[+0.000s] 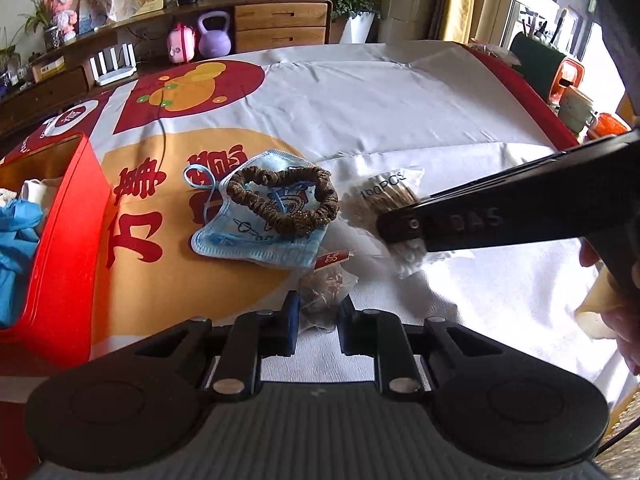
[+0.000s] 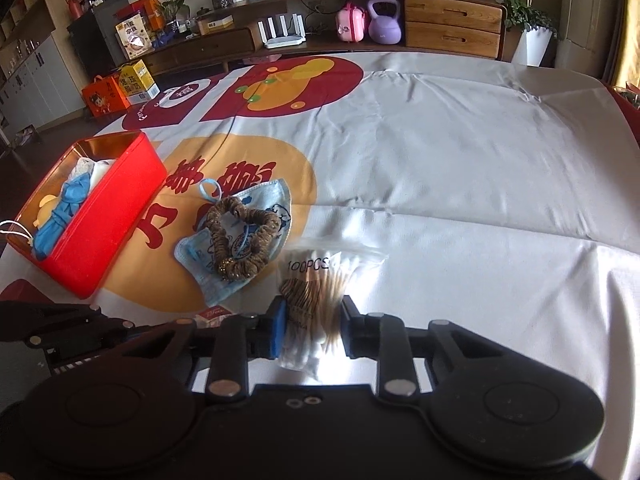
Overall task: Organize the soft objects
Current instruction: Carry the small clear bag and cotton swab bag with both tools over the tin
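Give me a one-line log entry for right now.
left gripper: shut on tea bag | right gripper: shut on cotton swab bag | scrunchie: on face mask | red tin: open

Beside the glossy red metal tin point(image 2: 116, 216): a matt cloth mask point(image 2: 240, 236), a ribbed fabric scrunchie point(image 2: 240, 240), and a clear plastic swab bag point(image 2: 320, 280).

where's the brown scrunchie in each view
Left wrist: brown scrunchie sits centre, lying on the blue face mask.
Right wrist: brown scrunchie is left of centre, on the same mask.
Shared landmark: the red tin box, to the left of the mask in both views.
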{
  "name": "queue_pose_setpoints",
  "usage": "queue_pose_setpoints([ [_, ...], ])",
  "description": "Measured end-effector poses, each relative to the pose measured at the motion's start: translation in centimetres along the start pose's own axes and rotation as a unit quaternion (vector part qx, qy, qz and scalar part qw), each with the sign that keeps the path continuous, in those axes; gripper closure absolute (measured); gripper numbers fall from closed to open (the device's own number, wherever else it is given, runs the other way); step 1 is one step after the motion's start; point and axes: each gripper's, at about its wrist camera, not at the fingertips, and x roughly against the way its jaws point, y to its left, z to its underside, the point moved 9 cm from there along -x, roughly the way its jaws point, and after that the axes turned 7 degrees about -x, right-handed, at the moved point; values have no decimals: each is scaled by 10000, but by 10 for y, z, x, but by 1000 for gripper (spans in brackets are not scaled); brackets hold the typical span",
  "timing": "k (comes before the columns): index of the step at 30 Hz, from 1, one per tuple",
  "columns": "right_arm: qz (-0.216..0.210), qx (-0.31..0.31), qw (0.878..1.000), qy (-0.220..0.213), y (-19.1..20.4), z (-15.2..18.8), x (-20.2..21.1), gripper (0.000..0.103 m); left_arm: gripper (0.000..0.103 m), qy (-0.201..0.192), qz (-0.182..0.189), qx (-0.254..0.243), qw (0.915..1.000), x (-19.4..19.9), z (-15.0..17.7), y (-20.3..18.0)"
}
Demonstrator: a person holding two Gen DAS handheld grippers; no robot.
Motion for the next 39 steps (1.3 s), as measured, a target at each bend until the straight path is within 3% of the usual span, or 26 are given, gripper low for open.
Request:
queue_pose_setpoints([
  [23, -405, -106, 9983, -408, 31, 4, 77, 78, 85, -235, 280, 533, 9979, 68, -5, 16],
  [39, -731, 244, 9951, -621, 95, -12, 109, 77, 84, -649, -20, 978, 9931, 125, -24, 73],
])
